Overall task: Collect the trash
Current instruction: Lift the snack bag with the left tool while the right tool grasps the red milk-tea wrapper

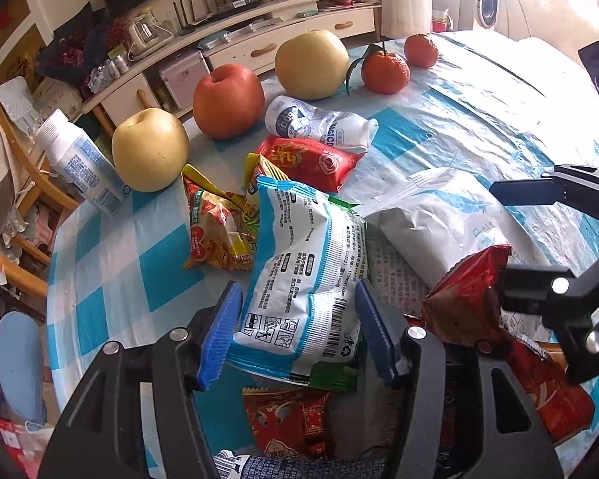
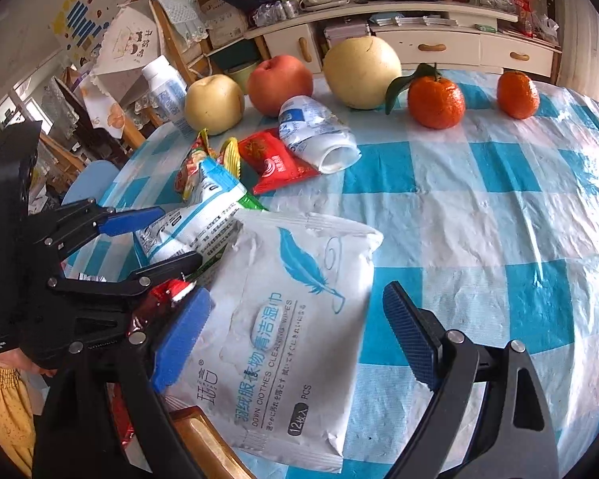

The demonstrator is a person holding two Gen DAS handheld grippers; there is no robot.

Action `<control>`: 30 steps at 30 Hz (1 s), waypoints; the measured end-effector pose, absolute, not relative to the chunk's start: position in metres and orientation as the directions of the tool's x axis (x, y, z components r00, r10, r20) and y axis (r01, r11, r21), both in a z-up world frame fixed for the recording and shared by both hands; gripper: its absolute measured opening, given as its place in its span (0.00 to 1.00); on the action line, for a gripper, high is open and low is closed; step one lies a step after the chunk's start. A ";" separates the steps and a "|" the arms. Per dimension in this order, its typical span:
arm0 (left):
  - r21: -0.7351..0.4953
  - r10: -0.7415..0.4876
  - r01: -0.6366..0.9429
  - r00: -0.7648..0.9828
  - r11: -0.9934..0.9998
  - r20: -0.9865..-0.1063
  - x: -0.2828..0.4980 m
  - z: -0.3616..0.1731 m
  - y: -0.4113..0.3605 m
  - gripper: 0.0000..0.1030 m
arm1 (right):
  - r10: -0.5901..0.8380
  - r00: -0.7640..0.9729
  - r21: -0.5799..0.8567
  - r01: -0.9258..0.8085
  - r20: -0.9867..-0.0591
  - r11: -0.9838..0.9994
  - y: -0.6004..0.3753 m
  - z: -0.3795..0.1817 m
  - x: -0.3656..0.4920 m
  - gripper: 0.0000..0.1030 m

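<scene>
I see the round table point(image 2: 479, 199) under its blue-and-white checked cover, the trash heaped at its near left side. The white wipes pack point(image 2: 283, 319) lies flat between the spread jaws of my right gripper point(image 2: 295, 339), and I can't tell whether either pad touches it. My left gripper point(image 1: 295, 327) pinches the white-and-blue wrapper point(image 1: 303, 279) with both pads against its sides. Beyond it lie a red wrapper point(image 1: 311, 161), a crumpled white wrapper point(image 1: 323, 123) and a yellow-red one point(image 1: 215, 231). At the far rim stand 3 large fruits and 2 tangerines point(image 2: 435, 97).
</scene>
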State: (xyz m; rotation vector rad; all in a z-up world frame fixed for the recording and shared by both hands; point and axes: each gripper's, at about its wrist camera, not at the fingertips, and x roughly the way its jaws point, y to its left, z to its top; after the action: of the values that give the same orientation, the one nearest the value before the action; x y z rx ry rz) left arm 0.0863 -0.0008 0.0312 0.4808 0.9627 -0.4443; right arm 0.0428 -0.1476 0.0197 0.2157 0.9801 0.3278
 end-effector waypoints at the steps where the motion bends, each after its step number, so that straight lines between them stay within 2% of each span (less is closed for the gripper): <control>1: 0.191 -0.140 0.554 0.500 0.811 -0.855 0.086 0.031 0.000 0.58 | 0.360 0.519 0.316 -0.175 -0.775 0.933 -0.147 0.020 0.043 0.87; 4: 0.186 -0.141 0.553 0.495 0.812 -0.857 0.086 0.031 0.001 0.58 | 0.351 0.520 0.304 -0.176 -0.779 0.936 -0.146 0.021 0.044 0.91; 9: 0.181 -0.134 0.565 0.471 0.805 -0.872 0.085 0.029 0.002 0.63 | 0.371 0.493 0.329 -0.173 -0.787 0.928 -0.149 0.016 0.046 0.93; 12: 0.172 -0.139 0.560 0.468 0.810 -0.873 0.085 0.028 0.004 0.63 | 0.377 0.489 0.337 -0.171 -0.787 0.926 -0.149 0.015 0.047 0.94; 16: 0.193 -0.124 0.557 0.480 0.807 -0.868 0.082 0.028 0.001 0.58 | 0.376 0.486 0.328 -0.185 -0.789 0.926 -0.148 0.014 0.047 0.94; 21: 0.211 -0.095 0.516 0.504 0.830 -0.858 0.078 0.028 -0.002 0.45 | 0.376 0.496 0.322 -0.194 -0.783 0.927 -0.147 0.014 0.046 0.93; 22: 0.212 -0.093 0.505 0.512 0.836 -0.854 0.077 0.029 -0.002 0.44 | 0.381 0.495 0.324 -0.200 -0.781 0.925 -0.146 0.014 0.046 0.92; 24: 0.209 -0.092 0.489 0.522 0.847 -0.848 0.076 0.029 -0.001 0.41 | 0.396 0.493 0.331 -0.217 -0.775 0.918 -0.144 0.016 0.045 0.81; 30: 0.144 -0.121 0.431 0.531 0.891 -0.839 0.075 0.033 0.010 0.38 | 0.369 0.513 0.288 -0.232 -0.775 0.929 -0.140 0.019 0.041 0.78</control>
State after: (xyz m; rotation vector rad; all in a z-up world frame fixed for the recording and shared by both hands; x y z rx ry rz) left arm 0.0752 0.0104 0.0334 0.3561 0.9595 -0.3382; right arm 0.0413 -0.1396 0.0190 0.1551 0.9679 0.3626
